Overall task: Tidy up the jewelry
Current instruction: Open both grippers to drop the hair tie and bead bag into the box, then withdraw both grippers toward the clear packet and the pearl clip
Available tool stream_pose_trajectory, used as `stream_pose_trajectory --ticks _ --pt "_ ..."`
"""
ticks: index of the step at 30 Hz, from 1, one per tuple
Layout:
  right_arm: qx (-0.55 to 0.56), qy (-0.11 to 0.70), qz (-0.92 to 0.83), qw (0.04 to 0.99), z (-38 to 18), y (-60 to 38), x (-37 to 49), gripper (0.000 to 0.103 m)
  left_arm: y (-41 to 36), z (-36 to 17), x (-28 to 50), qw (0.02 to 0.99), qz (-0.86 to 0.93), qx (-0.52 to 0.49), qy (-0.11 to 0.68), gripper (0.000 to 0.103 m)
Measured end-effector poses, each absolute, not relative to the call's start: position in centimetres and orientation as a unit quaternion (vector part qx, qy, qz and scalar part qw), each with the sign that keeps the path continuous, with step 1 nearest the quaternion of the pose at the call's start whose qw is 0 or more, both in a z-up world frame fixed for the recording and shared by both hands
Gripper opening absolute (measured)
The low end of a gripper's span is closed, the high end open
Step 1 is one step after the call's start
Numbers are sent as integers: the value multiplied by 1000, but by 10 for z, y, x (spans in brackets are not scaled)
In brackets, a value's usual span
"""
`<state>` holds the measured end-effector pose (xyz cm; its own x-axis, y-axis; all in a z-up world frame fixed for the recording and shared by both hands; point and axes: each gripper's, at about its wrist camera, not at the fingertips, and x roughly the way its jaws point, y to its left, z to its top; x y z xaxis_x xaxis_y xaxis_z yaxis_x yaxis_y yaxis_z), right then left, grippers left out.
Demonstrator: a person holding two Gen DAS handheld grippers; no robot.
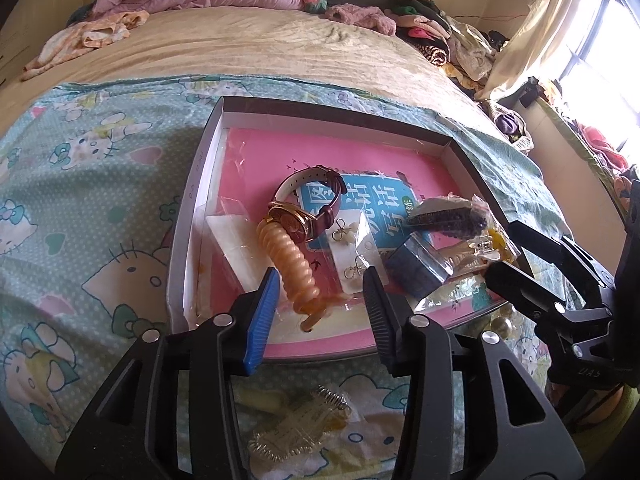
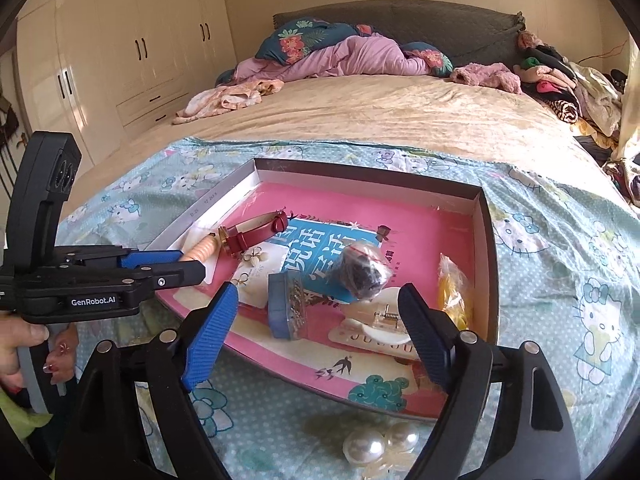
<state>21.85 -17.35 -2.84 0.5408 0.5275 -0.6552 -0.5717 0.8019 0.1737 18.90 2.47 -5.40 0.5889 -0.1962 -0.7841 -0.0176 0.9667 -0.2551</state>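
Observation:
A shallow pink-lined box lies on the bed. It holds a red-strap watch, an orange spiral hair tie, earring cards, a blue case, a bag of dark beads and a clear hair claw. My left gripper is open, its fingers either side of the hair tie's near end. My right gripper is open above the box's near edge. A pearl ornament and a gold comb piece lie outside the box.
The box sits on a Hello Kitty cloth over a beige bedspread. Pillows and a pink blanket lie at the head. Clothes are piled at the far right. A wardrobe stands at the left.

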Motion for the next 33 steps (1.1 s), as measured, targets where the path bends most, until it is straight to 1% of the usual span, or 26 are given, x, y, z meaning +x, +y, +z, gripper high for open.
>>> stream_pose_trajectory --ticks 1,7,12,14,19,20,25,33 --pt "-28 361 312 878 -26 -176 217 83 25 -53 189 884 -50 -119 450 43" --pt "-15 345 306 887 -10 -194 205 90 25 -46 184 887 -48 -119 443 49" --pt "-9 332 299 895 2 -209 193 92 24 -34 176 895 -43 -114 430 58" --pt "-8 329 296 897 5 -214 189 93 24 -28 171 898 -42 -112 423 68" --pt "-12 325 290 900 10 -223 178 93 23 -17 157 906 -38 -106 408 83" --pt "-12 326 289 900 10 -224 176 93 23 -15 154 907 -36 -104 406 84" --pt "-16 329 285 900 8 -229 166 93 20 -9 139 913 -32 -91 395 86" --pt "-24 342 287 894 -1 -231 153 93 15 -13 120 915 -26 -67 397 87"
